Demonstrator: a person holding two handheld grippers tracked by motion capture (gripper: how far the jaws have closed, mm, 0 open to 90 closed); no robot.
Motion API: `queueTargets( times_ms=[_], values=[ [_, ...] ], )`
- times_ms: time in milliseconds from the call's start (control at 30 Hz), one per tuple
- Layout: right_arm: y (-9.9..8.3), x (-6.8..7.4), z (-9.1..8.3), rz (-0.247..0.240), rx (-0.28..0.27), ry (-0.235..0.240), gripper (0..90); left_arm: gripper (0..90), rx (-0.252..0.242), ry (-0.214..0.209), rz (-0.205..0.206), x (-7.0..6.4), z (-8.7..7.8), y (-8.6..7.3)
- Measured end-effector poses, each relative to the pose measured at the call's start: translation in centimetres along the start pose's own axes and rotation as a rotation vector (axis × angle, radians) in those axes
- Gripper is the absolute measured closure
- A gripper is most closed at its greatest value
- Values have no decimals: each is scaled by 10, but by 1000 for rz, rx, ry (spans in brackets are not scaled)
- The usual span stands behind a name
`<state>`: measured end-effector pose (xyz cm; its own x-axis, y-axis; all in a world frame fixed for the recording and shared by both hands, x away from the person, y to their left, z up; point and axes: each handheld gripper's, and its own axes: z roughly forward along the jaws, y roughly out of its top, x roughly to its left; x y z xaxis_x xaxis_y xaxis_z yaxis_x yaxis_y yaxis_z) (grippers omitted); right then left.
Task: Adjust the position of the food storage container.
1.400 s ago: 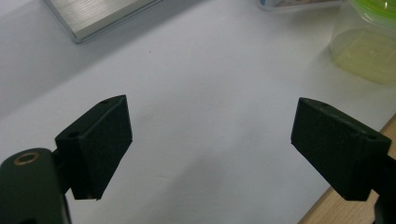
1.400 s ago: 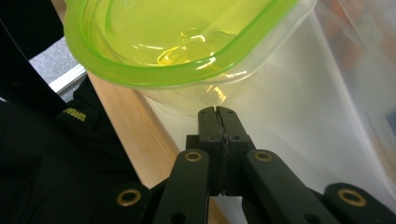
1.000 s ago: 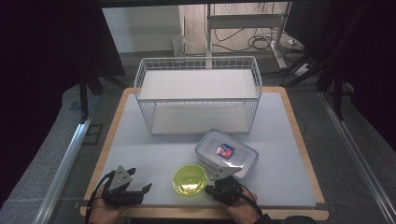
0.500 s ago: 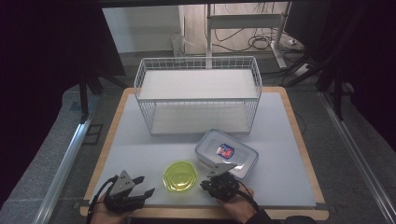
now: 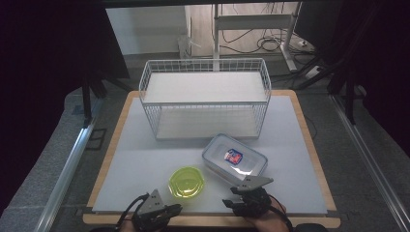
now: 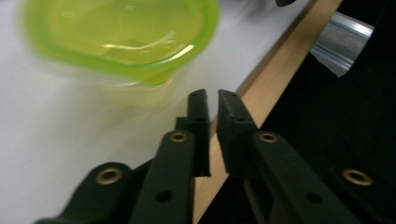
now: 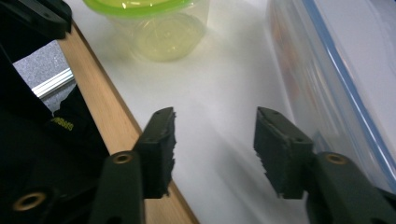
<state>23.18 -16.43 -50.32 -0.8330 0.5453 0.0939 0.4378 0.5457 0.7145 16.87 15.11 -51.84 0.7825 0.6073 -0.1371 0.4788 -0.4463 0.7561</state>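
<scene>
You are holding both grippers at the table's near edge. The tub (image 5: 186, 182), round, clear and yellow-green with a bright green lid, is sitting between them, beside the clear lidded box (image 5: 234, 158). Your left gripper (image 6: 211, 97) is nearly closed on nothing. Your right gripper (image 7: 215, 128) is gaping wide, empty.

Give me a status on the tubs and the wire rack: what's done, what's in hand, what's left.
Done: nothing looks stowed; the wire rack has both shelves bare. In hand: nothing. The left gripper has its jaws nearly shut on air beside the green tub; the right gripper is open by the clear box. Left: probably both containers, which sit on the table.
</scene>
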Motion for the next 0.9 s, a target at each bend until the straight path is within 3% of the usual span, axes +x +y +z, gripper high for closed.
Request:
queueTargets(
  times_ms=[200, 267, 333, 367, 400, 900],
  values=[
    [-8, 1, -8, -14, -2, -6, 407, 899, -19, -10, 14, -15, 28, 13],
    [-9, 2, -10, -19, -5, -9, 400, 899, -21, 30, 39, -22, 37, 17],
    [-9, 2, -11, -24, -3, -13, 397, 900, -32, 42, 38, -23, 41, 20],
    [-10, 2, -12, -28, -2, -13, 395, 900, -34, 84, 41, -22, 45, 23],
    [-10, 2, -12, -28, -2, -13, 395, 899, -34, 84, 41, -22, 45, 23],
    [-19, -4, -24, -3, 11, -17, 385, 895, -13, 198, -94, 14, 54, 21]
  ],
)
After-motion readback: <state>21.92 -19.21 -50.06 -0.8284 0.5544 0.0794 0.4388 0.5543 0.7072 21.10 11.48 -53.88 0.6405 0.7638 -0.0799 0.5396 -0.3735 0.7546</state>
